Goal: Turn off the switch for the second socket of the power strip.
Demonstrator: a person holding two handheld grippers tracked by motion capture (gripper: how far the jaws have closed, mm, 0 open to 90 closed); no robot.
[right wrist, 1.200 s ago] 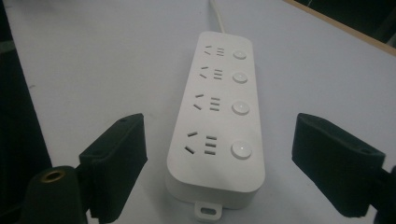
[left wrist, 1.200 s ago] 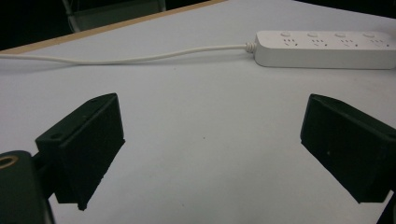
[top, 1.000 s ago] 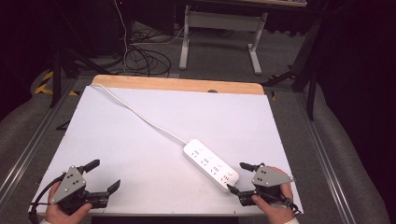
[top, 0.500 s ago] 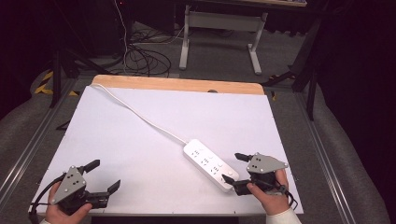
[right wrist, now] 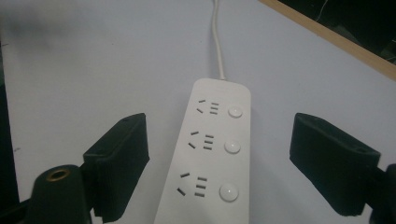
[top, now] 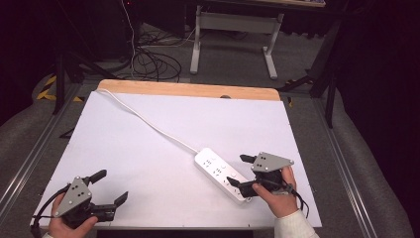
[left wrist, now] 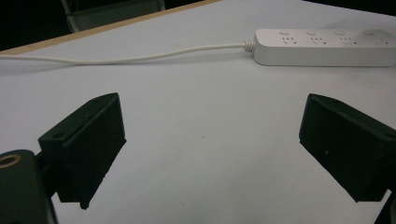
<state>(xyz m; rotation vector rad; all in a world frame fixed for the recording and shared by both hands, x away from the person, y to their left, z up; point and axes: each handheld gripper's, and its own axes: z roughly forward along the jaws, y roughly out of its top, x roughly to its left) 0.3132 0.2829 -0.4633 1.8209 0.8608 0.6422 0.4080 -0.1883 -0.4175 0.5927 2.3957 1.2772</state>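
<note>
A white power strip lies slantwise on the white table, right of the middle near the front. Its white cord runs to the far left corner. My right gripper is open, one jaw on each side of the strip's near end. In the right gripper view the power strip, with three sockets and round buttons, runs up between the jaws of the right gripper. My left gripper stands open at the front left with nothing in it. The left gripper view has the power strip and cord far ahead of the left gripper.
The table is covered in white, with a wooden strip along its far edge. Beyond it, dark cables lie on the floor beside a metal desk frame. Grey rails run along both sides of the table.
My right gripper has moved left and forward from the front right corner, and its jaws now flank the strip's near end. The left gripper has stayed put.
</note>
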